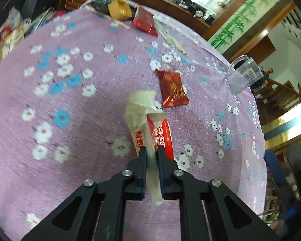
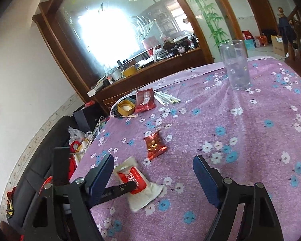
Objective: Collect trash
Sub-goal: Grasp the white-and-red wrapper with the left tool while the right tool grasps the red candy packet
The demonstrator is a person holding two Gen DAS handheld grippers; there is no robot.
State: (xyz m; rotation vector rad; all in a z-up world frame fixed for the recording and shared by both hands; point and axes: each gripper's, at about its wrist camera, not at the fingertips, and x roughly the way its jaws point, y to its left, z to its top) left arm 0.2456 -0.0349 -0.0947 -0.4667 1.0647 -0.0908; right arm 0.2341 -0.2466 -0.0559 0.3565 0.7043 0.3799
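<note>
Lying at twelve o'clock beyond the gaping right gripper (image 2: 152, 170), dark red foil snack packet (image 2: 155, 144); left gripper (image 1: 151, 150) clamping the red-and-white crumpled wrapper (image 1: 150, 128).

The left gripper (image 1: 150, 150) is held low over the table with its jaws pinched nearly together on a red-and-white wrapper (image 1: 150, 128), while the right gripper (image 2: 152, 168) is held alongside, jaws spread wide and gripping nothing.

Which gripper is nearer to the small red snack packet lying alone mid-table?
Left. The left gripper, shut on the white-and-red wrapper, sits just short of the red snack packet. The right gripper hangs open, farther back from it.
</note>
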